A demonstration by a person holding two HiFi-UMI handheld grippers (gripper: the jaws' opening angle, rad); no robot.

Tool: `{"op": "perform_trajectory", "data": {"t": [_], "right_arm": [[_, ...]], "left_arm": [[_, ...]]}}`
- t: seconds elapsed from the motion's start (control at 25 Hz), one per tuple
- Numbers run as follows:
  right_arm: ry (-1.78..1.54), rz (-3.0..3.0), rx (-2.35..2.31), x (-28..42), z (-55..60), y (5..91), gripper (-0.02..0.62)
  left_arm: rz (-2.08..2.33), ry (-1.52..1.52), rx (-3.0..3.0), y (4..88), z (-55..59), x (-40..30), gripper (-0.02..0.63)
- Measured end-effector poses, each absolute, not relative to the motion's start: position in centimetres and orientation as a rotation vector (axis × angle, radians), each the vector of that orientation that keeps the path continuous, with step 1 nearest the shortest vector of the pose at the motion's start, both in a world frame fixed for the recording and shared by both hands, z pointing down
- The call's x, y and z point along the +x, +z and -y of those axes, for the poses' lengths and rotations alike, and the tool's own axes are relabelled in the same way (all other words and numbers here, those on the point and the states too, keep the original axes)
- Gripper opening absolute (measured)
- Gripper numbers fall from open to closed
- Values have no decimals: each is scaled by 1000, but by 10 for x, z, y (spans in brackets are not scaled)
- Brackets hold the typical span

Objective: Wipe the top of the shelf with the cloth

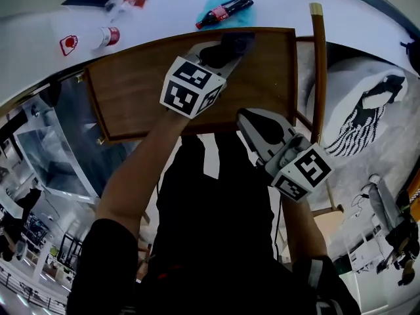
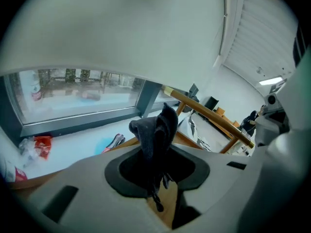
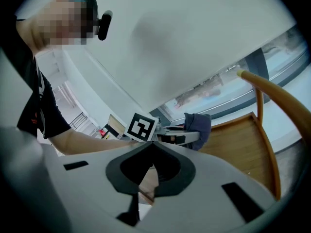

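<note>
Left gripper (image 2: 158,174): jaws pinched shut on the dark cloth (image 2: 154,135). The cloth bunches up above the pads, and a loose thread hangs below them. From the head view, this gripper (image 1: 226,48) reaches over the far part of the wooden shelf top (image 1: 131,90), near its back edge. The cloth (image 1: 230,44) sits at the tips, over the wood. The right gripper view shows the cloth (image 3: 199,127) hanging from the left gripper (image 3: 177,137) just above the shelf top (image 3: 233,144). Contact with the wood cannot be told.

Right gripper (image 3: 154,152): jaws together, nothing between them. In the head view it (image 1: 246,118) hangs at the near edge of the shelf top, well apart from the cloth.

Beyond the shelf top's back edge lies a white sill (image 1: 170,5). A cola bottle (image 1: 224,10) lies on its side there, over a blue patch. A red-and-white can (image 1: 108,37) lies past the shelf top's far left corner. A wooden rail (image 1: 319,71) runs along the shelf top's right side.
</note>
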State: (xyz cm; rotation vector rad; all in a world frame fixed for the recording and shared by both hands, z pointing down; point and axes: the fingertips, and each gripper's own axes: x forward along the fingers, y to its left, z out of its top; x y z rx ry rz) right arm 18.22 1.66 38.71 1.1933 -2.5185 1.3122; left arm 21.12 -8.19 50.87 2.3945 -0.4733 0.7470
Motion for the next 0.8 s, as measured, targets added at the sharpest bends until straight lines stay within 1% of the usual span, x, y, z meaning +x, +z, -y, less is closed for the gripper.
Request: {"op": "perform_trajectory", "data": {"t": [0.16, 0.56, 0.8], "right_arm": [[1299, 2537, 1118, 142, -14, 385, 5], [1257, 2573, 874, 28, -17, 382, 5], [1240, 2584, 776, -31, -23, 380, 5]], "left_arm": [[568, 728, 2364, 503, 82, 146, 123], [896, 720, 2235, 493, 75, -51, 123], [1057, 727, 2142, 492, 69, -147, 123]]}}
